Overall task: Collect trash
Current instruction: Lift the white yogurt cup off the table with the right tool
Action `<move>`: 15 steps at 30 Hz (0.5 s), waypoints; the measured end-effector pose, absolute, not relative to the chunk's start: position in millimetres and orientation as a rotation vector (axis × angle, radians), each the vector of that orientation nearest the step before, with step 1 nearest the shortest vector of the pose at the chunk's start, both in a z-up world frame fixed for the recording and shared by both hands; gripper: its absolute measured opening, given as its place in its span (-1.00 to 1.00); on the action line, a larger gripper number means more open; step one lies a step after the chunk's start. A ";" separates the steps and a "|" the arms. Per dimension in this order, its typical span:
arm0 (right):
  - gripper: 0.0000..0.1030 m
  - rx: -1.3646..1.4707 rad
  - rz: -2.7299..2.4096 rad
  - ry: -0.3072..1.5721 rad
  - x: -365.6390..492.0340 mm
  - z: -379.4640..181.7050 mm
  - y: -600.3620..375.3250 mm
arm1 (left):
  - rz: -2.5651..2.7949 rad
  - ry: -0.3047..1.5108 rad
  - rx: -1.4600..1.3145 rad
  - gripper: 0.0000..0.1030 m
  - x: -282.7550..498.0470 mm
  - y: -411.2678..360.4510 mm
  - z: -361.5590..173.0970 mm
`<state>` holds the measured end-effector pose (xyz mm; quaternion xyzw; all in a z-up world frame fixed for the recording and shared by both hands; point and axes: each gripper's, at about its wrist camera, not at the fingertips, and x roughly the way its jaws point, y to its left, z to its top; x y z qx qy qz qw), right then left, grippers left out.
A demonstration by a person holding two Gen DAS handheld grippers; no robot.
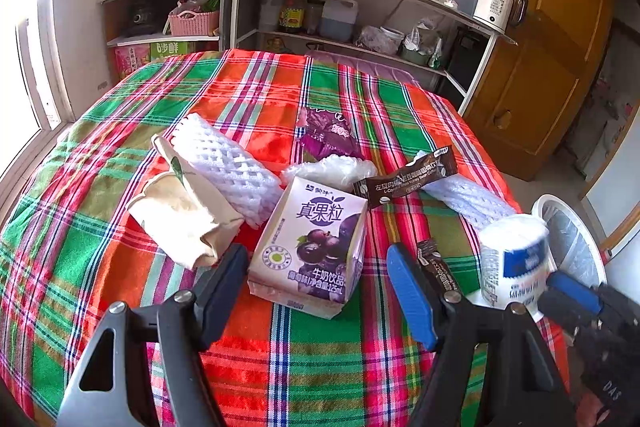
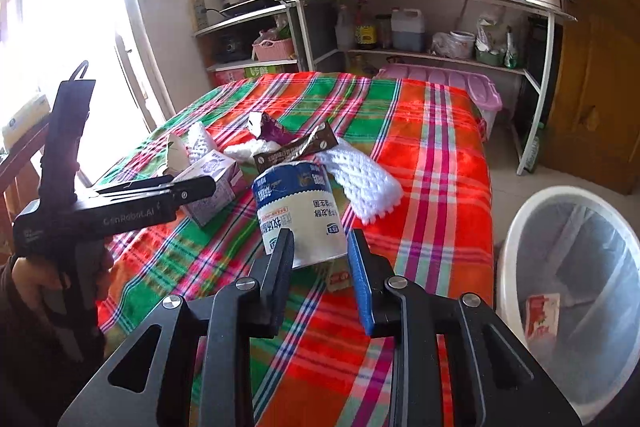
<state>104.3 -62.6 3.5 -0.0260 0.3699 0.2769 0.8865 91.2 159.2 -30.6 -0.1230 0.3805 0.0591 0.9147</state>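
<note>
on the plaid cloth: cup caught, carton waiting

at six o'clock of the trash pile, the right gripper (image 2: 320,251) pinches a white-and-blue cup (image 2: 298,209). the left gripper (image 1: 316,275) stands spread around a purple milk carton (image 1: 310,247), not touching. a white bin (image 2: 568,291) sits at three o'clock.

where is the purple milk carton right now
In the left wrist view the purple milk carton lies on the plaid tablecloth between the open left tongs, with the crumpled paper cup to its left.
</note>
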 end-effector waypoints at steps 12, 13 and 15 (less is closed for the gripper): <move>0.03 -0.055 0.635 0.712 79.7 11.3 -69.9 | 0.122 0.780 -0.262 0.43 88.4 165.3 -28.0; 0.06 -0.040 0.656 0.689 83.6 19.9 -69.3 | 0.123 0.782 -0.259 0.43 88.5 165.7 -28.2; 0.11 -0.058 0.677 0.660 93.0 33.2 -59.6 | 0.129 0.782 -0.262 0.43 88.3 167.8 -28.6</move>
